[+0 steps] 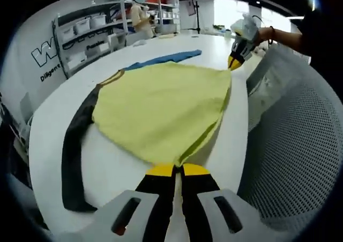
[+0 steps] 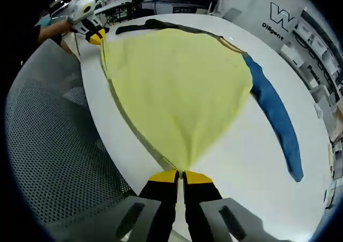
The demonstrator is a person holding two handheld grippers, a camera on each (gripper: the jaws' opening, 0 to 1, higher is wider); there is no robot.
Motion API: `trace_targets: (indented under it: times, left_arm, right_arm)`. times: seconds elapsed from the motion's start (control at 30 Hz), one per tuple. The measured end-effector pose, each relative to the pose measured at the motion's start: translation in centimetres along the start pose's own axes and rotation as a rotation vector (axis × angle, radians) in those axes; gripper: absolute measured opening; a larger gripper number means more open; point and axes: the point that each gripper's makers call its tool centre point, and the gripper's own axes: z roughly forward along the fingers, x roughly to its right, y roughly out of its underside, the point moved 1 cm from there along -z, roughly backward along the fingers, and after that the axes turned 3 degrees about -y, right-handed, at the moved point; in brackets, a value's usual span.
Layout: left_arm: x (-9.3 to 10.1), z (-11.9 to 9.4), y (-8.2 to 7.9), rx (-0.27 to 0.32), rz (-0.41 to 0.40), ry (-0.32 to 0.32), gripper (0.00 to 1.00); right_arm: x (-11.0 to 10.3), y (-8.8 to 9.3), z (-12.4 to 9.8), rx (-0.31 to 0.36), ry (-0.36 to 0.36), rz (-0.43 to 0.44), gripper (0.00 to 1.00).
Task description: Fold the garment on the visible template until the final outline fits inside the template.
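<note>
A yellow garment point(image 1: 161, 108) lies stretched over a white table point(image 1: 53, 140), with one black sleeve point(image 1: 72, 145) and one blue sleeve point(image 1: 161, 59). My left gripper point(image 1: 177, 169) is shut on one bottom corner of the yellow garment. My right gripper point(image 2: 181, 173) is shut on the other bottom corner of the garment point(image 2: 177, 81). In the left gripper view the right gripper point(image 1: 236, 57) shows at the far corner, held by a hand. In the right gripper view the left gripper point(image 2: 92, 33) shows at the opposite corner; the blue sleeve point(image 2: 276, 119) runs right, the black sleeve point(image 2: 144, 25) far.
A grey mesh chair back point(image 1: 300, 145) stands against the table edge, also seen as the mesh chair point(image 2: 48, 145). Shelving with white bins point(image 1: 91, 33) lines the wall beyond the table. A person point(image 1: 140, 17) stands far off.
</note>
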Motion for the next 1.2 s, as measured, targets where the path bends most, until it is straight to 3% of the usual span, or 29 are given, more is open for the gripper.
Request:
trace_targets:
  times: [0.23,0.3,0.4,0.43,0.57,0.63,0.7,0.93,1.2]
  left_arm:
    - [0.0,0.3,1.3,-0.048,0.033,-0.024,0.07]
    - [-0.5,-0.1,1.9,-0.061,-0.002,-0.055,0.07]
    - [-0.8,-0.4,1.9,-0.027,-0.097,-0.075,0.06]
    - [-0.9,-0.7,2.0,-0.020,-0.125,-0.084,0.06]
    - [-1.1,-1.6,2.3,-0.013,-0.177,-0.100,0.18]
    - [-0.5,-1.9,1.8,0.011,-0.267,-0.097,0.24]
    - [-0.1,-2.0,1.7,-0.005,-0.344,-0.105,0.26]
    - [0.4,-1.0,1.1,-0.020,-0.409,-0.153,0.28]
    - [0.6,-0.2,2.2,-0.076,-0.364,-0.145,0.23]
  right_arm:
    - [-0.1,1.3,0.2,-0.073,0.009,-0.006,0.00]
    - [0.1,1.9,0.0,-0.090,0.026,-0.011,0.00]
    - [0.3,1.7,-0.5,-0.035,0.036,0.080,0.00]
    - [0.4,1.4,-0.7,0.010,0.039,0.150,0.00]
    - [0.1,0.4,-1.3,0.103,-0.001,0.252,0.02]
    - [0.0,0.3,-1.3,0.126,-0.007,0.321,0.06]
    - [0.1,0.1,-1.2,0.141,-0.005,0.368,0.07]
    - [0.5,0.3,-0.2,0.143,0.025,0.448,0.07]
    - [0.8,0.3,0.4,0.137,0.039,0.508,0.06]
